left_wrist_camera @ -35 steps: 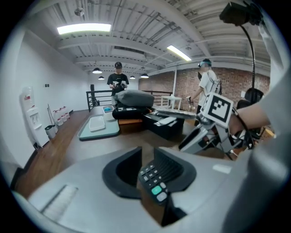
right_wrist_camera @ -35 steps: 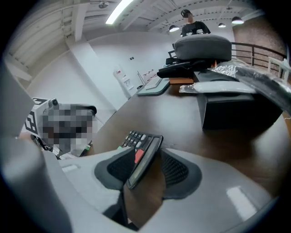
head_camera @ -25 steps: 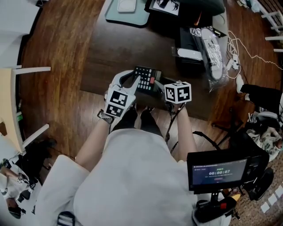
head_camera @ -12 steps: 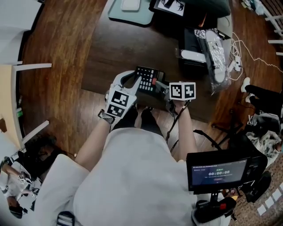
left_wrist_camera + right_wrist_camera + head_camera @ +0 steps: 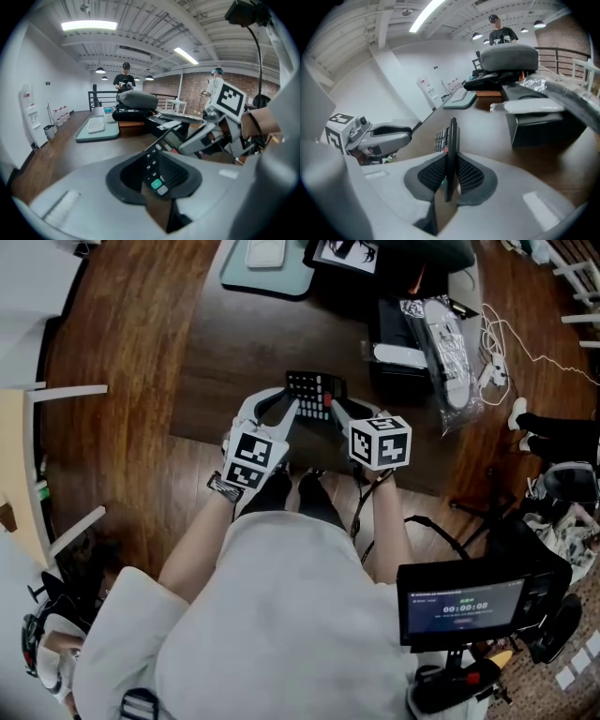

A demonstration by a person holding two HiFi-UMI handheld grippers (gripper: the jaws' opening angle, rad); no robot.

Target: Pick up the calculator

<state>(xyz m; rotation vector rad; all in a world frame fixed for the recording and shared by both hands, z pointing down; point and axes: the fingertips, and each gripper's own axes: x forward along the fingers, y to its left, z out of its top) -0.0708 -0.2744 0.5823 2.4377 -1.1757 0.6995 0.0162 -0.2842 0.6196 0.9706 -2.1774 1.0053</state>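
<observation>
The black calculator (image 5: pixel 310 390) is tilted up off the dark table (image 5: pixel 244 343), held between both grippers. My left gripper (image 5: pixel 287 410) is shut on its left edge; in the left gripper view the keys (image 5: pixel 155 171) sit between the pads. My right gripper (image 5: pixel 338 412) has just been closing and now clamps the right edge. The right gripper view shows the calculator (image 5: pixel 452 140) edge-on, pinched between the ribbed pads (image 5: pixel 471 176). Each gripper shows in the other's view: the right gripper (image 5: pixel 205 139) and the left gripper (image 5: pixel 384 136).
A teal tray (image 5: pixel 271 268) lies at the table's far edge. A black box (image 5: pixel 403 334) with a foil bag (image 5: pixel 448 343) stands to the right, white cables (image 5: pixel 511 343) beyond it. A monitor on a stand (image 5: pixel 466 604) is near my right side. A person (image 5: pixel 124 80) stands far off.
The right gripper's jaws closed onto the calculator's right edge. The calculator rose and shifted away from me, its near end lifting off the table. The left gripper stayed put.
</observation>
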